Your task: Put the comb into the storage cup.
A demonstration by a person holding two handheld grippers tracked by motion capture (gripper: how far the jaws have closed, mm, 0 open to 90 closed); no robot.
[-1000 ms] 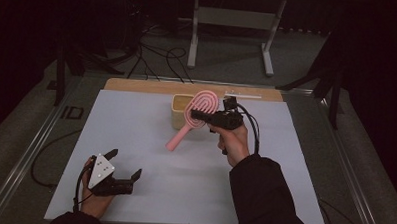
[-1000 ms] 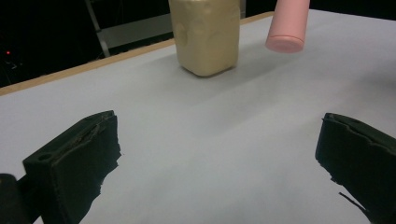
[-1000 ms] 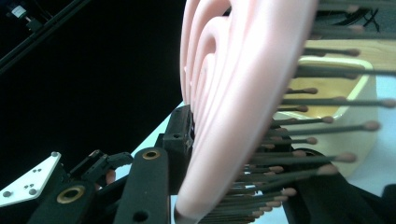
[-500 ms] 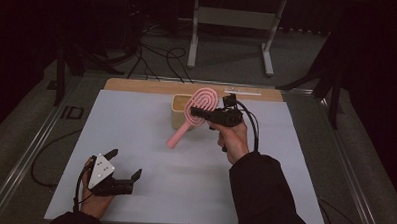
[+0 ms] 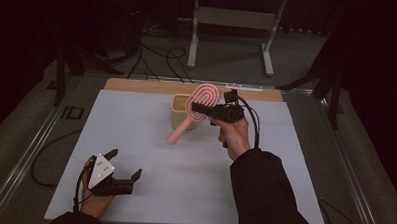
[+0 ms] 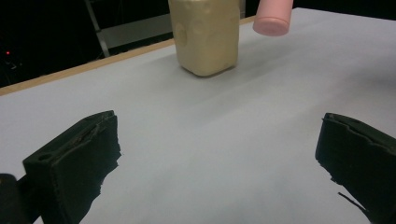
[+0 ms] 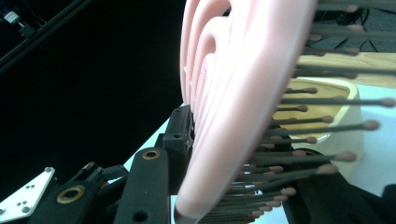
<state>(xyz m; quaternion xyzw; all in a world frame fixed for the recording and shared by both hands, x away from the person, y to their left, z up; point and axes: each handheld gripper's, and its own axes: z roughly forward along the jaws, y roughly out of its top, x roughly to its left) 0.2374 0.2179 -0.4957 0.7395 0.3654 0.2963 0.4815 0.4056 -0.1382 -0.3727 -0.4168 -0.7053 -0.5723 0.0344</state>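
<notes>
A pink hairbrush (image 5: 203, 97) with a looped head and dark bristles hangs tilted above the table, handle pointing down-left. My right gripper (image 5: 197, 108) is shut on its head; in the right gripper view the head of the hairbrush (image 7: 233, 93) sits between the black jaws of the right gripper (image 7: 247, 177). Just behind it stands a cream cup (image 5: 178, 114), whose rim (image 7: 343, 116) shows past the bristles. My left gripper (image 5: 124, 163) rests open on the white table near the front left; its view shows the left gripper (image 6: 219, 158), the cup (image 6: 205, 35) and the hairbrush handle's end (image 6: 273, 18).
The white tabletop (image 5: 136, 130) has a wooden strip (image 5: 137, 85) along its far edge. A metal stand (image 5: 229, 23) and cables (image 5: 158, 55) lie on the floor beyond. A cable (image 5: 253, 124) trails from the right gripper.
The right hand has lifted the brush very slightly. The left hand and the cup have stayed where they were.
</notes>
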